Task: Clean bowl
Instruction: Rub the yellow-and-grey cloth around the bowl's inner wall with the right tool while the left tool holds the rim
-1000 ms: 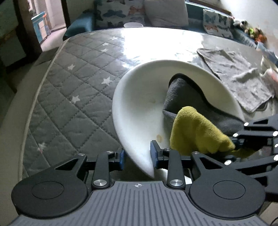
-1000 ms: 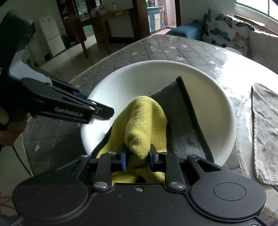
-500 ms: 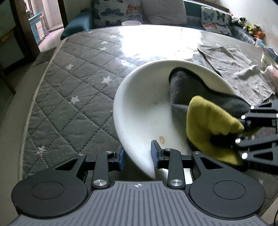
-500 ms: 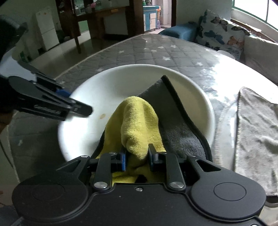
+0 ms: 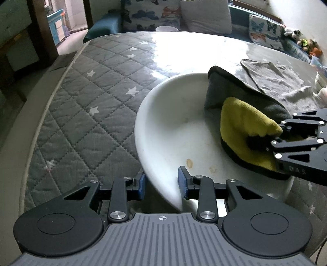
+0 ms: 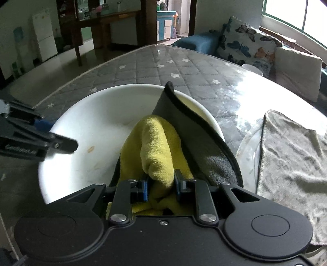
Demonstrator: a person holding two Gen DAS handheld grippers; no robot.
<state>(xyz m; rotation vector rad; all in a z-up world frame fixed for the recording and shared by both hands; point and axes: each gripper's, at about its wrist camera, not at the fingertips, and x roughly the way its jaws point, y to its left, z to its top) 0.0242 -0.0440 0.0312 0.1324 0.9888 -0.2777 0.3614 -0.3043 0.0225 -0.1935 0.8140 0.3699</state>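
Note:
A white bowl [image 5: 173, 126] rests tilted on the table, with small brown stains [image 5: 190, 163] near its front rim. My left gripper [image 5: 161, 183] is shut on that near rim, one blue pad inside the bowl and one outside. My right gripper [image 6: 161, 184] is shut on a yellow and grey cloth [image 6: 155, 147]. The cloth lies against the right inner side of the bowl [image 6: 98, 126], and its grey flap stands above the far rim. In the left wrist view the right gripper [image 5: 263, 137] comes in from the right. The left gripper [image 6: 57, 141] shows at the bowl's left edge.
A grey quilted cover with white stars [image 5: 92, 112] lies under glass on the table. A grey towel [image 6: 292, 163] is spread to the right of the bowl. A white cup [image 6: 252, 68] stands at the far edge, with butterfly cushions [image 5: 153, 14] behind it.
My right gripper has drawn the cloth across the bowl toward its right side, uncovering more of the white inside and the brown stains. The left gripper keeps its hold on the rim.

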